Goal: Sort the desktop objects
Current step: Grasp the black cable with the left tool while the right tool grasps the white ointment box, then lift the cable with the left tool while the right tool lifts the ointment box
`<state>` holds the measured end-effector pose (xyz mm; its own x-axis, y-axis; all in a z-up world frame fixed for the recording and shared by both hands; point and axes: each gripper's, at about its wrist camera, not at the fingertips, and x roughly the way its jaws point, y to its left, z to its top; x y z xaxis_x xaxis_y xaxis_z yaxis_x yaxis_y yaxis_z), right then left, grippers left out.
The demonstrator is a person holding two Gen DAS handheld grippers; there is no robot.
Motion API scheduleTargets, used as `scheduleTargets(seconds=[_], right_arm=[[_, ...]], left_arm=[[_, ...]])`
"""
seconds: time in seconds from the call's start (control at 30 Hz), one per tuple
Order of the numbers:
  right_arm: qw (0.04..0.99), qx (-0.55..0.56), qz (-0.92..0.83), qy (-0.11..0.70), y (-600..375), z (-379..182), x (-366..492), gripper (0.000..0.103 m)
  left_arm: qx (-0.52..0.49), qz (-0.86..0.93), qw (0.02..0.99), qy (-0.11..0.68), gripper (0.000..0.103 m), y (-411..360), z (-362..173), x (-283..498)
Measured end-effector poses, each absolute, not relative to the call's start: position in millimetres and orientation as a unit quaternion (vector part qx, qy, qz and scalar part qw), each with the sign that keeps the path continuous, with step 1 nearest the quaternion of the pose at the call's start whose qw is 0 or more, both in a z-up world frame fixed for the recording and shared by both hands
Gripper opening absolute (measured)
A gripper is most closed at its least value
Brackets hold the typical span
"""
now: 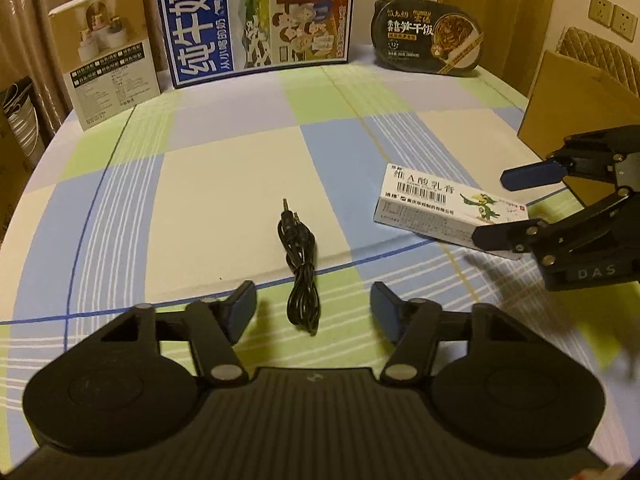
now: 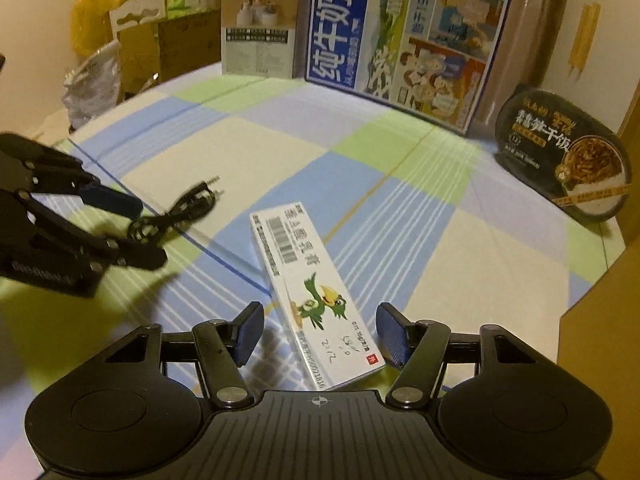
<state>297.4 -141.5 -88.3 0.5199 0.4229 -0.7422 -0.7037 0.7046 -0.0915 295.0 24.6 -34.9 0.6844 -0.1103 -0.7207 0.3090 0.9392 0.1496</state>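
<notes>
A table covered with a checked cloth [image 1: 224, 184] of blue, green and cream squares carries everything. Near the middle lies a coiled black cable [image 1: 302, 276], its plugs pointing toward the far edge. To its right, well apart from it, a long white box [image 1: 448, 210] with a green bird printed on it lies flat. Along the far edge stand a small beige box [image 1: 108, 52], a large blue milk carton [image 1: 256, 16] and a black oval meal tub [image 1: 428, 38], propped upright.

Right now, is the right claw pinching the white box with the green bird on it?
Apart. The right wrist view shows the white ointment box lying between the right claw's blue pads with tablecloth showing on both sides.
</notes>
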Motion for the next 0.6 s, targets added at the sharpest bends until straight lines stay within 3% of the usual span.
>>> scheduleTargets(seconds=[0.23, 0.5, 0.6], right_arm=[[0.851, -0.178, 0.323, 0.373, -145.5, -93.8, 303.8, 0.053], [0.850, -0.179, 0.313, 0.385, -142.0, -92.6, 299.9, 0.039], [0.850, -0.165, 0.300, 0.400, -142.4, -91.8, 296.7, 0.036]], left_arm=[[0.126, -0.113, 0.911, 0.376, 0.040, 26.7, -37.0, 299.9], [0.130, -0.111, 0.908, 0.382, 0.013, 25.5, -44.5, 300.4], [0.129, -0.112, 0.908, 0.382, 0.010, 23.5, -45.0, 297.9]])
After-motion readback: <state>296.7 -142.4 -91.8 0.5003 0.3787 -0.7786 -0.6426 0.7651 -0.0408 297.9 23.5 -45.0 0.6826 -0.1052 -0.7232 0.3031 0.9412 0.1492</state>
